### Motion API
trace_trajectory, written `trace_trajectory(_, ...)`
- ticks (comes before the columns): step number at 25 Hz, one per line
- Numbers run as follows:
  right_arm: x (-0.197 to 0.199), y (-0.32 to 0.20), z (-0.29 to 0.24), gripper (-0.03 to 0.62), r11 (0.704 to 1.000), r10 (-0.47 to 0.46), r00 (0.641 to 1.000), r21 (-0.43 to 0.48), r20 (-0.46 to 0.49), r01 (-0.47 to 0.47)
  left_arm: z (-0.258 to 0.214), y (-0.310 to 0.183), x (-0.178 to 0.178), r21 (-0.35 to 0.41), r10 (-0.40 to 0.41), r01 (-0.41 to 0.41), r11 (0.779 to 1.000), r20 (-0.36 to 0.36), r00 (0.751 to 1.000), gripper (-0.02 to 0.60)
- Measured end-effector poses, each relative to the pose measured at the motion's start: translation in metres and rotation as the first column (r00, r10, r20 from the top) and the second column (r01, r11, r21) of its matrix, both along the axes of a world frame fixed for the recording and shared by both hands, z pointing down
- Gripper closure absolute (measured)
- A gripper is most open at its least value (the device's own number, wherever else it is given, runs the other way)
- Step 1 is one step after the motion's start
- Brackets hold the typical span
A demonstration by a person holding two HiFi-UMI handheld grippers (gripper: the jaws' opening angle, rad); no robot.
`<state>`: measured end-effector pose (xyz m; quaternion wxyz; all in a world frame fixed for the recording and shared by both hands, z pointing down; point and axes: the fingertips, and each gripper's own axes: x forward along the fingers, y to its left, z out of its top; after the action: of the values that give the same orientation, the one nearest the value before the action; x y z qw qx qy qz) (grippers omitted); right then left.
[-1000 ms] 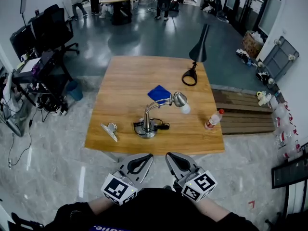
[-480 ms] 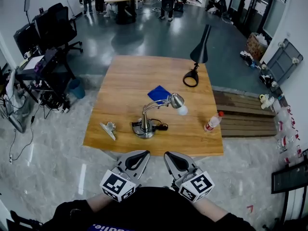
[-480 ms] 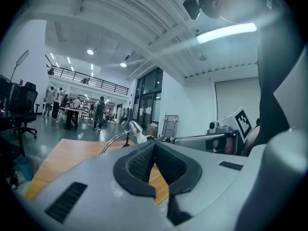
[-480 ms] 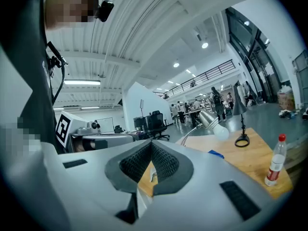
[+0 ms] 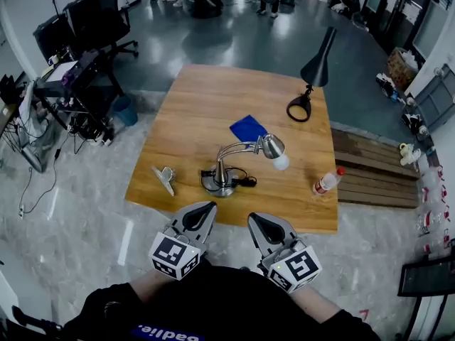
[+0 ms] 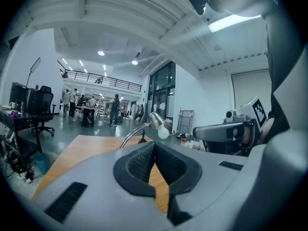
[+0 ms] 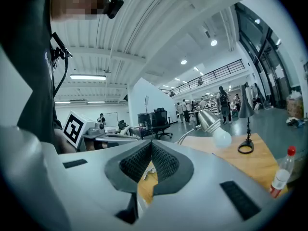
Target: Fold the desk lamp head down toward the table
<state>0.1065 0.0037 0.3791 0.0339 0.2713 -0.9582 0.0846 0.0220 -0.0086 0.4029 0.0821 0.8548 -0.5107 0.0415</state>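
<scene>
A silver gooseneck desk lamp stands near the front of the wooden table (image 5: 192, 98), its round base (image 5: 222, 184) by a black cord. Its arm curves right to the head (image 5: 271, 145) with a white bulb (image 5: 281, 163). In the left gripper view the lamp head (image 6: 155, 119) rises beyond the jaws. It also shows in the right gripper view, as lamp head (image 7: 208, 120). My left gripper (image 5: 207, 207) and right gripper (image 5: 254, 219) hover side by side just short of the table's near edge. Both are shut and hold nothing.
A black desk lamp (image 5: 318, 66) stands at the table's far right, a blue cloth (image 5: 249, 128) lies behind the silver lamp, a bottle (image 5: 326, 182) lies at the right edge and a metal clip (image 5: 165, 179) at the front left. Office chairs and desks (image 5: 85, 41) stand to the left, and people far behind.
Both grippers have edged forward toward the table's near edge, the left one more. The head view has shifted, so the table sits slightly turned. The jaws stayed shut.
</scene>
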Motion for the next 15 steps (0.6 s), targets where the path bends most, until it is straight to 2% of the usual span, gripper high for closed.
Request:
trace_trajectory(3,-0.014,-0.023,0.002,0.589,0.999,0.031,0.999,0.009,-0.034,-0.031,0.018,-0.03,-0.019,-0.018,0.014,-0.014,1.0,0.007,1.0,0.574)
trace_trajectory(8,-0.05,-0.058,0.001,0.589,0.993,0.115,0.987,0.038,-0.11,-0.111,0.042,-0.077,-0.049,-0.047,0.11,-0.109,0.993,0.024,0.994,0.572)
trace_trajectory(15,-0.089,-0.095,-0.008,0.588,0.958,0.255,0.937,0.19,-0.239,-0.213,0.08,-0.115,-0.071,-0.092,0.259,-0.256,0.962,0.02,0.966,0.551)
